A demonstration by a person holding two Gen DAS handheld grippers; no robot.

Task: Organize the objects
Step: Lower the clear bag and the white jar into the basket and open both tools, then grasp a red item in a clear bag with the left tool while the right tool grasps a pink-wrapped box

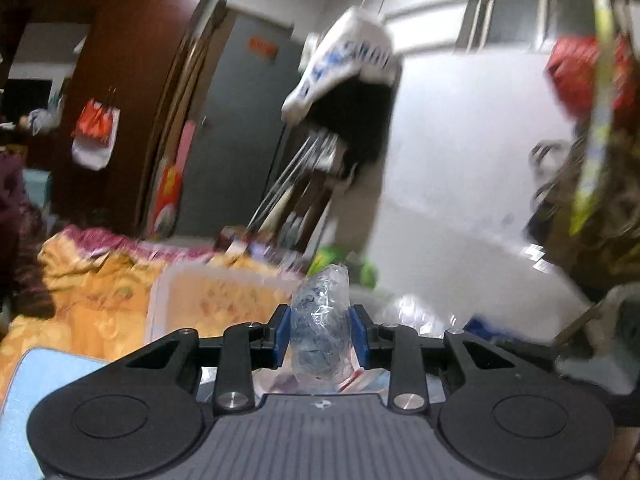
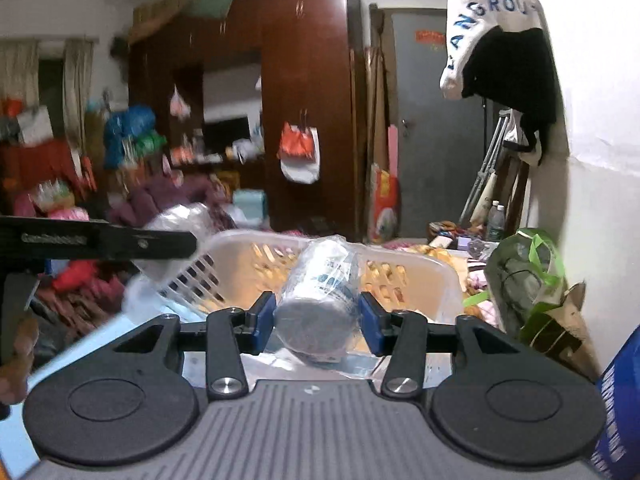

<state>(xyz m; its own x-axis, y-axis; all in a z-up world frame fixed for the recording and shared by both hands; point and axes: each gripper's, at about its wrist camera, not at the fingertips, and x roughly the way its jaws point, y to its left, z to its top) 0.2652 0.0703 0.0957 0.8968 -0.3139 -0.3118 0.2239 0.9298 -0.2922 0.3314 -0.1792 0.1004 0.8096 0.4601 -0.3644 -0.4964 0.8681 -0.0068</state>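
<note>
Gripping wrapped rolls [image 2: 316,300] — both jaws closed — above basket [image 2: 400,258].

Read on the white bag [image 2: 480,12] hung high by the wall, in blue capitals: "LANGROU", cut off at the fold. Seen again from the left wrist on that bag [image 1: 348,60], but too blurred to spell. Noted an orange sign [image 2: 430,38] on the grey door [image 2: 436,128], and white print on a blue thing [image 2: 618,412] at the right edge, neither legible.
</note>
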